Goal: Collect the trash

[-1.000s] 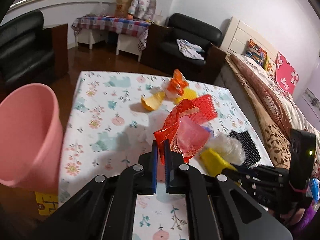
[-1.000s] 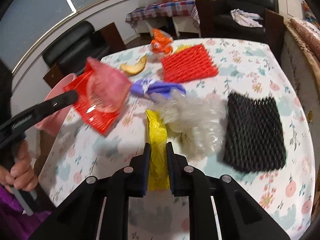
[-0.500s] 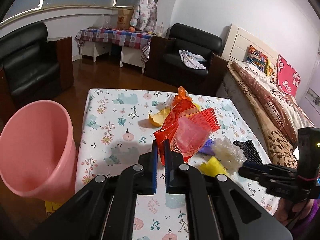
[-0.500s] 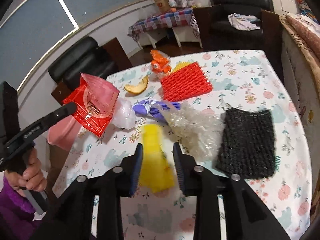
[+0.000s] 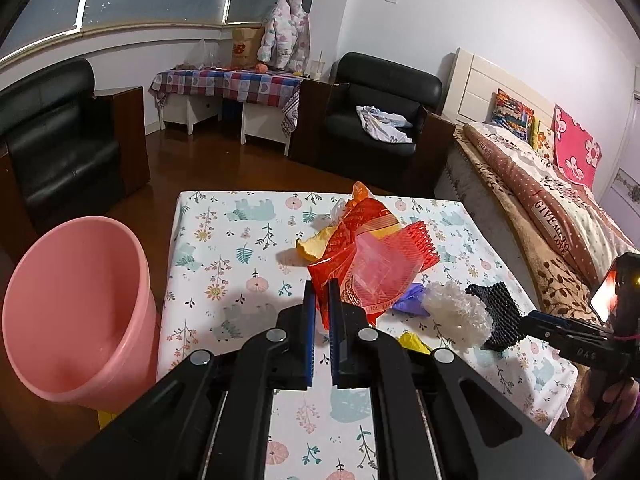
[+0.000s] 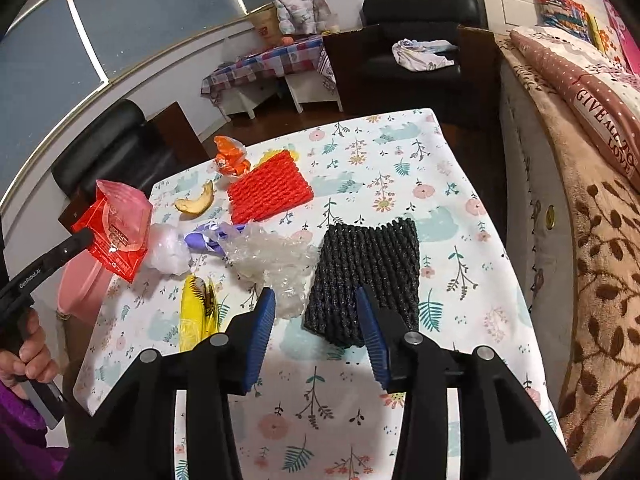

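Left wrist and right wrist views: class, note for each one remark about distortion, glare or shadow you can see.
Left wrist view: fisheye bends the window frame into an arc; the red bag in the left gripper shows glare on its clear panel. Right wrist view: dark corners vignette the picture; the black mesh casts little shadow under the open right gripper.

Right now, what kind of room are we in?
Most likely a bedroom at home that doubles as a sitting room: a bed with patterned blankets and bright pillows, a black leather armchair, and a puffy floral child's jacket hanging by the window.
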The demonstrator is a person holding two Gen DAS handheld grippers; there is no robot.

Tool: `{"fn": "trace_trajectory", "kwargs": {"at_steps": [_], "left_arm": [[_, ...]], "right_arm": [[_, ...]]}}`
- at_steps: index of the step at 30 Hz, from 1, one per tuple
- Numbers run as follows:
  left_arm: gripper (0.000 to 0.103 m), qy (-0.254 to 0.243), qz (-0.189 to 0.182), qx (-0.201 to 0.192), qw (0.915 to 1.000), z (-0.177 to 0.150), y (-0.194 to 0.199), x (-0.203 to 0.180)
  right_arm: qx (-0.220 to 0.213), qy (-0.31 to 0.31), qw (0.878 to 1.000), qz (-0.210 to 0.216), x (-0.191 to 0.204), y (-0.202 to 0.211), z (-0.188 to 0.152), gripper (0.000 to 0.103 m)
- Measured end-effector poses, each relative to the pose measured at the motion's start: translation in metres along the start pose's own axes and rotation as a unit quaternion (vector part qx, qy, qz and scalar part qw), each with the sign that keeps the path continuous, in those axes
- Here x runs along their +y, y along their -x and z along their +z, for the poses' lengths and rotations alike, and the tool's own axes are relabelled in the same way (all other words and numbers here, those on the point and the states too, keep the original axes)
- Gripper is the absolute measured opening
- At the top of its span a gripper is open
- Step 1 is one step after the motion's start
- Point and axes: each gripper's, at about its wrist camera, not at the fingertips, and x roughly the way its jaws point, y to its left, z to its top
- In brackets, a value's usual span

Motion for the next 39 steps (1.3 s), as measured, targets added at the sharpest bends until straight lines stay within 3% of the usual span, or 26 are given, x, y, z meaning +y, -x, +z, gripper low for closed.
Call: {"fn": "trace_trajectory", "kwargs": {"at_steps": [7, 13, 18, 32, 33, 39], "left_arm": [[0.005, 0.0, 0.005, 0.002, 1.0, 0.0, -0.001, 0.002], [0.005, 0.003, 0.009, 0.007, 0.9999, -0.002, -0.005, 0.004], [0.005, 0.004, 0.011, 0.01, 0.9999, -0.003, -0.008, 0.005], [0.005, 0.009, 0.008, 0.018, 0.9998, -0.007, -0.01, 0.007], [0.005, 0.009, 0.008, 0.019, 0.9998, -0.007, -0.01, 0.007], [0.005, 0.007, 0.006, 0.015, 0.9999, -0.008, -0.007, 0.006]], "right_arm": [[0.011, 0.012, 1.0, -0.004, 0.007, -0.009, -0.003, 0.046], [0.027, 0.013, 0.998, -0.052, -0.006, -0.021, -0.008, 0.048], [0.013, -0.006, 0.997, -0.082, -0.025, -0.017, -0.007, 0.05], [0.016, -0.049, 0.994, -0.099, -0.049, -0.023, -0.005, 0.05], [0.019, -0.056, 0.993, -0.098, -0.051, -0.025, -0.005, 0.049], [0.02, -0.062, 0.994, -0.088, -0.05, -0.027, -0.006, 0.014]]}}
